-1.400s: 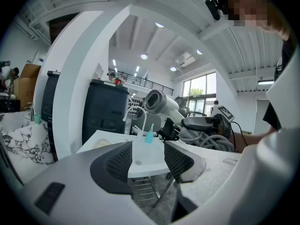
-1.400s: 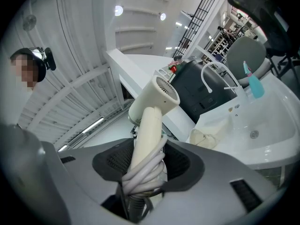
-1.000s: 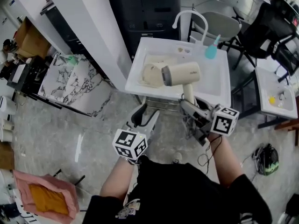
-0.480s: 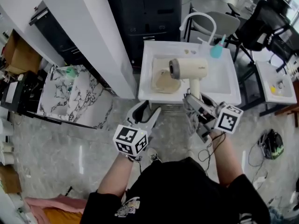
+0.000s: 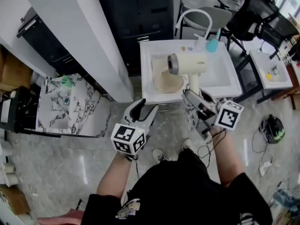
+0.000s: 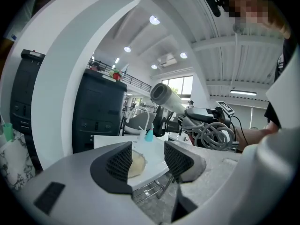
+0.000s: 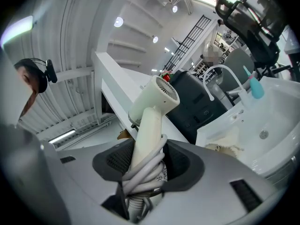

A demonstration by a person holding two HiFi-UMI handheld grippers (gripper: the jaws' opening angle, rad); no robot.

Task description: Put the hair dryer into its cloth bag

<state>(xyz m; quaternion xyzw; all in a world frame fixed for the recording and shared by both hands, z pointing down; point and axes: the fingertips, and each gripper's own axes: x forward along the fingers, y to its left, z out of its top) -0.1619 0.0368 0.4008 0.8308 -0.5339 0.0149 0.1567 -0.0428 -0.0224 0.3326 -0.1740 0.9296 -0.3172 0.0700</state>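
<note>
Right gripper (image 5: 193, 96) is clamped on the hair dryer (image 5: 188, 63) at its handle and wound cord. The dryer's barrel hangs over the white sink (image 5: 224, 86). The beige cloth bag (image 5: 165, 81) lies in the sink basin, left of the dryer. Left gripper (image 5: 143, 112) has wide, empty jaws, just in front of the sink's front-left corner. 1 teal bottle (image 5: 212, 45) stands on the sink's back rim.

**Room, head view from above.** Grey speckled floor (image 5: 65, 163). A white slanted wall panel (image 5: 79, 32) stands at left, with a black cabinet (image 5: 136, 13) beside it. At centre is a white sink (image 5: 164, 96) on a metal stand, with a white gooseneck faucet (image 5: 192, 11). At left is a marble-patterned countertop (image 5: 56, 102). At upper right are a black office chair (image 5: 253, 13) and a second white basin (image 5: 257, 60). Round ceiling lights (image 6: 154, 20) appear in the left gripper view.
</note>
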